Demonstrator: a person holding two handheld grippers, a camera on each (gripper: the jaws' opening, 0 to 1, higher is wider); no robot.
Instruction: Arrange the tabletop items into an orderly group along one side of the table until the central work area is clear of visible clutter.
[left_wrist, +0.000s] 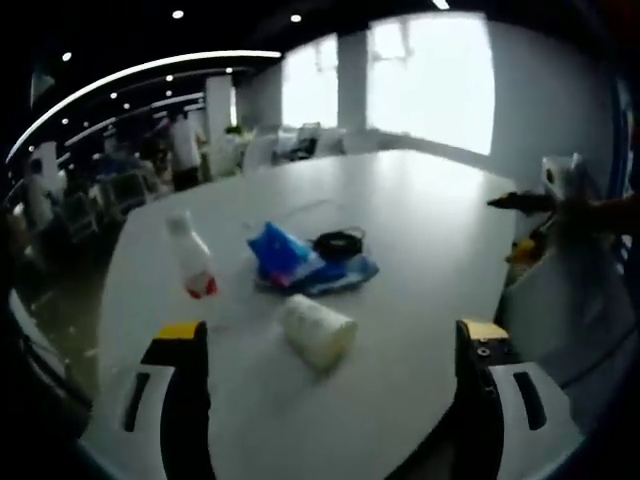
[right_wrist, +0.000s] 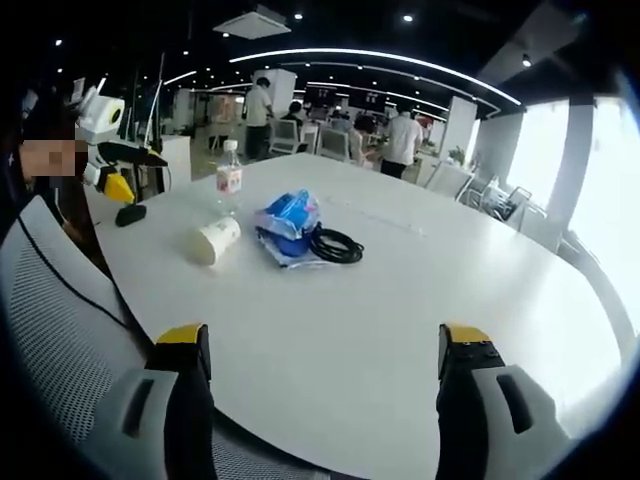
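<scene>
Four items well beyond both grippers' spread fingers.

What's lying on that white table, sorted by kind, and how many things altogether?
Bottle: 1, clear plastic, standing upright
Paper cup: 1, lying on its side
Blue packet: 1, possibly more than one, since a second blue piece lies under it
Black cable coil: 1
Total: 4

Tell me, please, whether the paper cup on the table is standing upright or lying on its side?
On its side. The paper cup lies on the white table near the blue packet, its open mouth sideways in the right gripper view.
</scene>
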